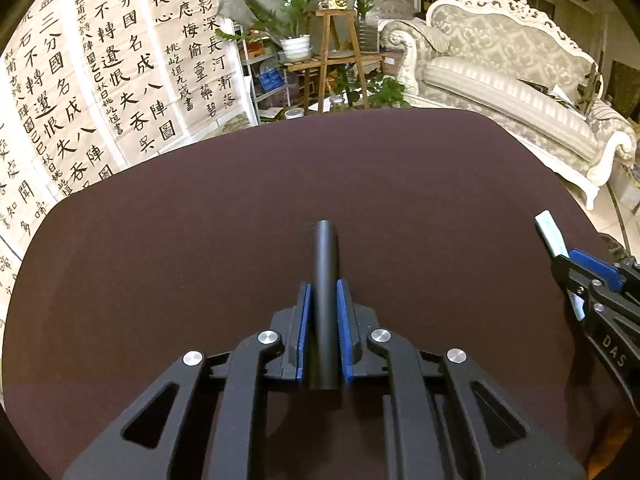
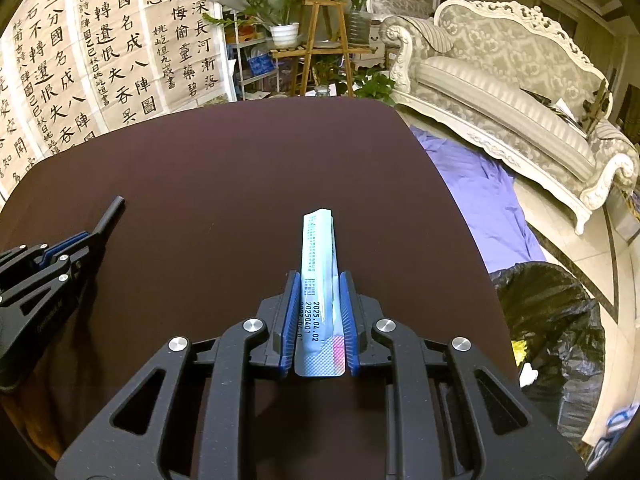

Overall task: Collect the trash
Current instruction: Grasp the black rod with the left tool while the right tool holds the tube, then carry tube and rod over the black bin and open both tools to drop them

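Nearest the left wrist camera, the left gripper [image 1: 324, 308] has its blue pads closed on a black tube [image 1: 325, 280], which runs forward between the jaws and sticks out past the fingertips over the brown table [image 1: 200, 240]. Nearest the right wrist camera, the right gripper [image 2: 319, 308] is likewise clamped, on a pale blue packet [image 2: 318, 264] with printed dates, folded lengthwise and pointing away from the lens.

Judging by this, the pick-up step looks finished for both hands: each piece of trash is gripped and the tabletop shows nothing else loose. The next move would be the drop. That calls for carrying each gripper off the table's right edge to the black bin bag [image 2: 560, 320] on the floor, getting the held piece over its mouth, and only then opening the jaws. The tube is long and smooth, so it may slide if tilted steeply; the packet is light and may cling to a pad.

The right view alone shows the bin bag, some scraps already inside it, and a purple cloth [image 2: 480, 184] on the floor beside the table. The left view shows none of these; it gives only the right gripper's tip with the packet at its right edge. Each view catches the other gripper side-on, which confirms both items are held clear of the table
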`<state>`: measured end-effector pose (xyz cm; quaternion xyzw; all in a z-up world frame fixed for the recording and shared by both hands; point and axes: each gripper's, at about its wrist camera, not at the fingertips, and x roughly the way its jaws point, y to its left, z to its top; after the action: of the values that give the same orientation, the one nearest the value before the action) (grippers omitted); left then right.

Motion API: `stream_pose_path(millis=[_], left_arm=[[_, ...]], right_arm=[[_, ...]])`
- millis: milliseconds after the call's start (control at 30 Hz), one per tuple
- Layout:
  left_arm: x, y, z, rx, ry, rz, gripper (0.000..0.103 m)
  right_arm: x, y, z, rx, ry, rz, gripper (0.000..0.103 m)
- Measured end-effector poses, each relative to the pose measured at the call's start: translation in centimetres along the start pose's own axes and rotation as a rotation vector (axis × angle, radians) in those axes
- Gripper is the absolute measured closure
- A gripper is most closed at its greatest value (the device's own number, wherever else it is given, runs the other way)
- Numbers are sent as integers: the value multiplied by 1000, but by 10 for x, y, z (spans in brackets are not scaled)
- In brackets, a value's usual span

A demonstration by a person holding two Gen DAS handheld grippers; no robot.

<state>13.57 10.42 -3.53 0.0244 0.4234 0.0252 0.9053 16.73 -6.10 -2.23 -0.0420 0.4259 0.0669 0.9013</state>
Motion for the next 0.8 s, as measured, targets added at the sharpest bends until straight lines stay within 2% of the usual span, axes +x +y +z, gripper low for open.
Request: stream_pose_path(millis=[333,800], left_arm=[[-27,-15,-17,0,-40,-32,89],[-77,-40,-43,-13,-132,-83,89]], right_arm=[[-15,6,-12,2,-23,0,84],[-78,-19,-69,57,-121,-5,84]])
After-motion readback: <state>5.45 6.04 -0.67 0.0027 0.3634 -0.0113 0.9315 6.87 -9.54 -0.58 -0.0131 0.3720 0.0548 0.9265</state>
